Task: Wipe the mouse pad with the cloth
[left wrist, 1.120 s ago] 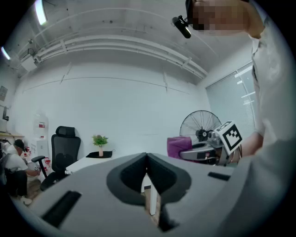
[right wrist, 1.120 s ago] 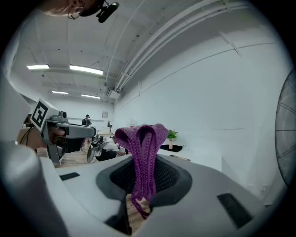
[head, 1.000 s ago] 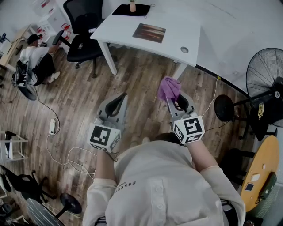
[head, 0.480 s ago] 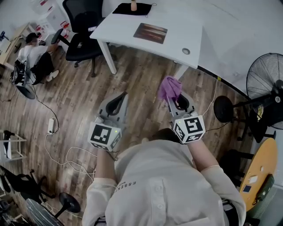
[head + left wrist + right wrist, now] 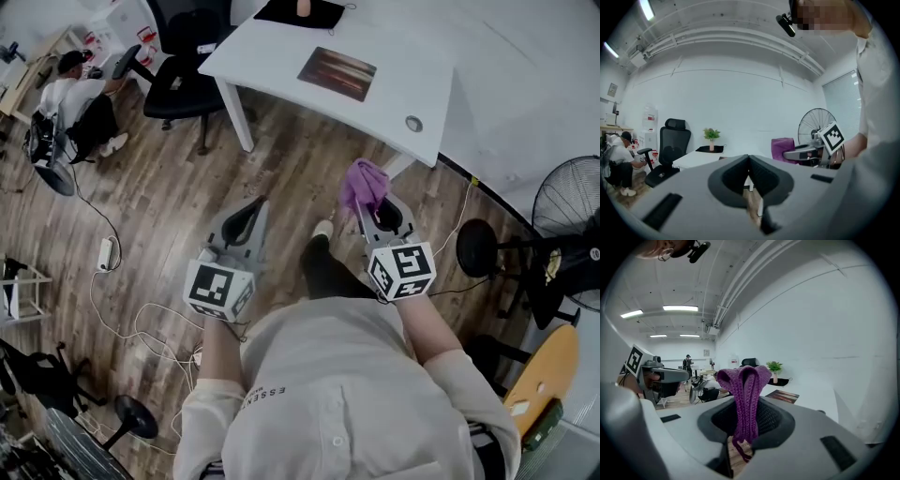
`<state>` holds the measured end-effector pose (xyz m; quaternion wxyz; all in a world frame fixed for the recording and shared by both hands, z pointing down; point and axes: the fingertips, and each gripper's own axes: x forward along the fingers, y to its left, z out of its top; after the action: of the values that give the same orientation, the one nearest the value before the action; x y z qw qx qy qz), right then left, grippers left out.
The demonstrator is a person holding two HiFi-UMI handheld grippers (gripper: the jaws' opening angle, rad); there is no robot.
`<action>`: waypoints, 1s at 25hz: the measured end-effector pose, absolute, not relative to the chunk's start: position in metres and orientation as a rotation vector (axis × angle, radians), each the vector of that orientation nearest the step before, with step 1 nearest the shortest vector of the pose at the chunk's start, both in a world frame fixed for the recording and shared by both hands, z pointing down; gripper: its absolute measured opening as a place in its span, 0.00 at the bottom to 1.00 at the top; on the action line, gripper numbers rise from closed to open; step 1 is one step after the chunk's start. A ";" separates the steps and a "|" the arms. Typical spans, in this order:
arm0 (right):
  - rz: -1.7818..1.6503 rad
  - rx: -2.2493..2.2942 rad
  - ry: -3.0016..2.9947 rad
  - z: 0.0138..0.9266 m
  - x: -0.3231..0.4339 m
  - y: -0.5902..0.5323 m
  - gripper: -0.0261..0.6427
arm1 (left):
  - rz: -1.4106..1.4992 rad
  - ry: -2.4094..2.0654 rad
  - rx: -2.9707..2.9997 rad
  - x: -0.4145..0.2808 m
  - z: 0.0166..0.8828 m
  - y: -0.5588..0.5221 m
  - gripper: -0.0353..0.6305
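A brown mouse pad [image 5: 337,72] lies on the white desk [image 5: 281,58] ahead of me; it also shows as a dark slab [image 5: 782,396] in the right gripper view. A purple knitted cloth [image 5: 363,186] [image 5: 745,399] is pinched in my right gripper [image 5: 368,208], held over the wooden floor short of the desk. The cloth bunches above the jaws and a tail hangs below. My left gripper [image 5: 246,217] [image 5: 748,161] is shut with nothing in it, level with the right one and to its left.
A black pad with a small potted plant [image 5: 300,11] sits at the desk's far edge. A black office chair [image 5: 185,66] stands left of the desk. A standing fan [image 5: 567,211] is at the right. A person [image 5: 70,98] sits at far left. Cables [image 5: 122,309] trail over the floor.
The view has shifted toward the desk, which now lies closer. Both grippers keep their pose, the cloth still in the right one. A foot now shows between them.
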<state>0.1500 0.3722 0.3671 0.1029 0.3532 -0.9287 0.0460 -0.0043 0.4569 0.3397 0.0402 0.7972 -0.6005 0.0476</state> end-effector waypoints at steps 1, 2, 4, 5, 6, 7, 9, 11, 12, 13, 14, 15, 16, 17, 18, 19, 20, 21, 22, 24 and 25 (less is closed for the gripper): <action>0.144 1.034 -2.745 0.368 0.144 0.360 0.18 | 0.140 -1.846 2.425 -0.011 0.341 0.447 0.06; 0.151 1.026 -2.749 0.368 0.138 0.347 0.17 | 0.140 -1.853 2.412 -0.017 0.342 0.437 0.06; 0.160 1.019 -2.757 0.366 0.128 0.318 0.18 | 0.151 -1.871 2.394 -0.029 0.341 0.413 0.06; 0.166 1.018 -2.759 0.364 0.123 0.301 0.18 | 0.156 -1.879 2.387 -0.034 0.340 0.399 0.06; 0.174 1.018 -2.760 0.363 0.119 0.284 0.18 | 0.159 -1.887 2.380 -0.040 0.338 0.383 0.06; 0.183 1.019 -2.761 0.362 0.114 0.267 0.18 | 0.159 -1.894 2.373 -0.046 0.336 0.367 0.06; 0.193 1.017 -2.761 0.360 0.105 0.231 0.18 | 0.163 -1.900 2.367 -0.057 0.332 0.332 0.06; 0.200 1.015 -2.758 0.358 0.099 0.196 0.18 | 0.173 -1.900 2.366 -0.065 0.329 0.296 0.06; 0.206 1.017 -2.757 0.357 0.097 0.179 0.18 | 0.178 -1.901 2.365 -0.068 0.327 0.277 0.06; 0.213 1.022 -2.756 0.356 0.096 0.161 0.18 | 0.180 -1.901 2.367 -0.070 0.325 0.259 0.06; 0.219 1.030 -2.755 0.355 0.095 0.144 0.18 | 0.179 -1.899 2.371 -0.072 0.323 0.240 0.06; 0.223 1.037 -2.755 0.354 0.095 0.127 0.18 | 0.179 -1.895 2.379 -0.073 0.321 0.221 0.06; 0.226 1.043 -2.755 0.354 0.095 0.111 0.18 | 0.182 -1.888 2.389 -0.074 0.320 0.203 0.06; 0.227 1.047 -2.754 0.355 0.094 0.095 0.18 | 0.188 -1.882 2.398 -0.074 0.321 0.185 0.06; 0.229 1.050 -2.750 0.358 0.093 0.082 0.17 | 0.196 -1.876 2.405 -0.075 0.322 0.170 0.06; 0.232 1.053 -2.743 0.361 0.093 0.069 0.18 | 0.203 -1.871 2.409 -0.075 0.325 0.155 0.06; 0.237 1.058 -2.735 0.364 0.094 0.058 0.18 | 0.209 -1.864 2.412 -0.074 0.327 0.143 0.06; 0.243 1.065 -2.728 0.367 0.094 0.048 0.18 | 0.214 -1.854 2.417 -0.074 0.329 0.131 0.06; 0.248 1.073 -2.724 0.368 0.095 0.039 0.18 | 0.219 -1.840 2.423 -0.073 0.331 0.121 0.06; 0.256 1.085 -2.718 0.368 0.095 0.023 0.18 | 0.228 -1.815 2.431 -0.072 0.334 0.101 0.06; 0.261 1.087 -2.715 0.369 0.094 0.015 0.18 | 0.234 -1.803 2.433 -0.072 0.336 0.091 0.06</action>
<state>0.0939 0.0148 0.3691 0.1024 0.3683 -0.9198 0.0885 -0.0723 0.0907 0.3358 0.0522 0.8000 -0.5928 0.0770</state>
